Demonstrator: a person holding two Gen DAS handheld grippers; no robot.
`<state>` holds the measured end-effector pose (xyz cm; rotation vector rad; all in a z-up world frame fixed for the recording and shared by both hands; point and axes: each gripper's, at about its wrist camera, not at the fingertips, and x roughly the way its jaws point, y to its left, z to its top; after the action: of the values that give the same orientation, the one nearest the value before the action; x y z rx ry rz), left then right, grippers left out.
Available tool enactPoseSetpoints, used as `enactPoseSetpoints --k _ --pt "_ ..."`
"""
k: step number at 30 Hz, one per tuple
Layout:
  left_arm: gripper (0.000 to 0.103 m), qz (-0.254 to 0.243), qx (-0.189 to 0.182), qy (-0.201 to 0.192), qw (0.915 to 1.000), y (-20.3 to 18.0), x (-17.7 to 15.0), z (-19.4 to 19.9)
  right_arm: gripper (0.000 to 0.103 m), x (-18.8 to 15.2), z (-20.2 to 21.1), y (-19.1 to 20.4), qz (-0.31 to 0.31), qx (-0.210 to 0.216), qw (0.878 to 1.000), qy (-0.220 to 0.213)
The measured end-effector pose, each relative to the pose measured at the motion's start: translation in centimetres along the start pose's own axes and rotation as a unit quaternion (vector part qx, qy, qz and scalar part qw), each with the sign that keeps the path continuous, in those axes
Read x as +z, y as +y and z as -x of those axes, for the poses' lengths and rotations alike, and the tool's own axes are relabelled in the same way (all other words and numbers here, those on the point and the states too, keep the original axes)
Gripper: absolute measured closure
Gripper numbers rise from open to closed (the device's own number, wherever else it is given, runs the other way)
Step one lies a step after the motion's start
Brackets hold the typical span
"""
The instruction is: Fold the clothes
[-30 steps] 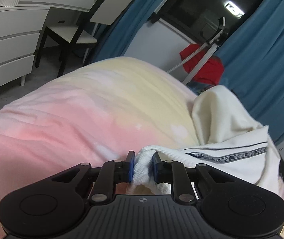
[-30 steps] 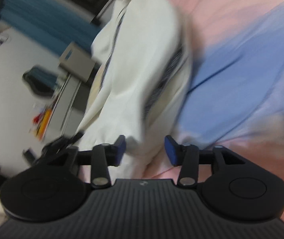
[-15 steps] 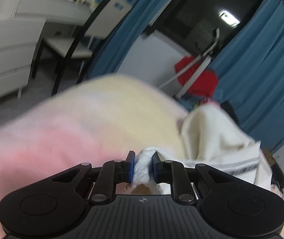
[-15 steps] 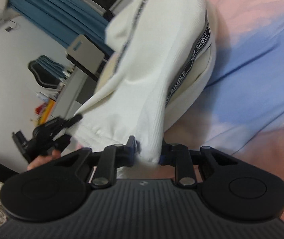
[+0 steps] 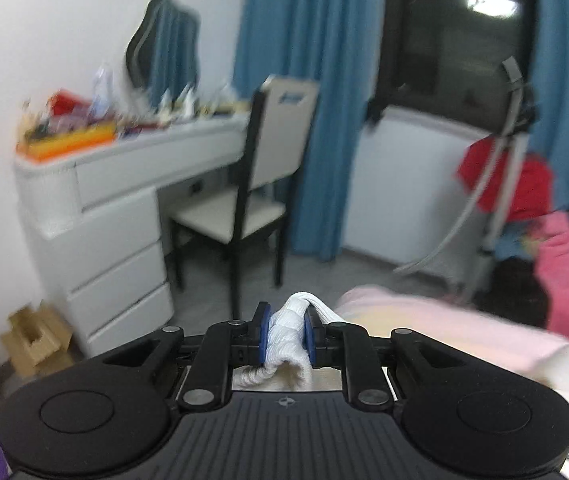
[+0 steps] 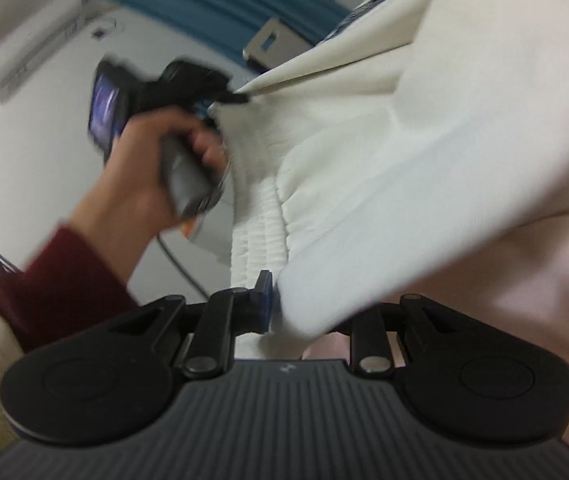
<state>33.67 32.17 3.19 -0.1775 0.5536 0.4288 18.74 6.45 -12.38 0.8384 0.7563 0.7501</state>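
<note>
**White ribbed garment, held at two points above the bed**

Item: white garment [image 6: 424,128], soft knit with a ribbed, gathered hem band and a dark printed trim; lettering blurred, unreadable. Left gripper [image 5: 286,338]: blue pads clamped on a bunched wad of the ribbed hem. Right gripper [image 6: 284,312]: closed on another fold; one pad hidden by cloth. The hem runs between both grippers, above the pink bedspread [image 5: 444,320].

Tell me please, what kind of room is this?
Most likely a bedroom at home: a bed with a pink cover, a white dressing table with drawers and a chair, and blue curtains at a dark window.
</note>
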Motion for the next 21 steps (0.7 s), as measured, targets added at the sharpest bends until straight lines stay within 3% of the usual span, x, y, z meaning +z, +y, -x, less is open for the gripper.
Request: enactPoseSetpoints --k 4,8,10,11,12,15,16,21 --pt "0.083 -0.015 -0.009 0.024 0.9996 0.5 -3.2 -4.2 0.079 -1.2 -2.9 -1.2 0.026 -0.04 0.998 0.03" --pt "0.075 -0.01 -0.018 0.027 0.9994 1.0 -4.5 -4.6 0.071 -0.9 -2.7 -0.8 0.07 -0.048 0.996 0.038" --pt "0.044 -0.01 -0.021 0.029 0.9993 1.6 -4.6 -3.6 0.038 -0.5 -2.4 0.1 0.096 -0.062 0.992 0.05" --pt "0.035 -0.01 -0.018 0.028 0.9994 1.8 -4.6 -2.7 0.015 -0.4 -2.0 0.8 0.109 -0.059 0.991 0.05" --pt "0.019 -0.01 -0.022 0.023 0.9994 1.9 -4.7 -1.6 0.012 -0.4 -1.6 1.4 0.122 -0.056 0.99 0.05" --pt "0.012 -0.015 -0.041 0.008 0.999 2.0 -4.9 2.3 0.013 -0.4 0.3 2.8 0.148 -0.042 0.986 0.061" --pt "0.008 -0.024 -0.044 0.003 0.9987 1.8 -5.0 4.0 0.013 -0.4 1.0 3.3 0.157 -0.049 0.985 0.057" --pt "0.006 -0.036 -0.088 -0.036 0.9948 0.2 -6.7 14.2 0.013 0.2 7.5 5.7 0.227 -0.089 0.97 0.016"
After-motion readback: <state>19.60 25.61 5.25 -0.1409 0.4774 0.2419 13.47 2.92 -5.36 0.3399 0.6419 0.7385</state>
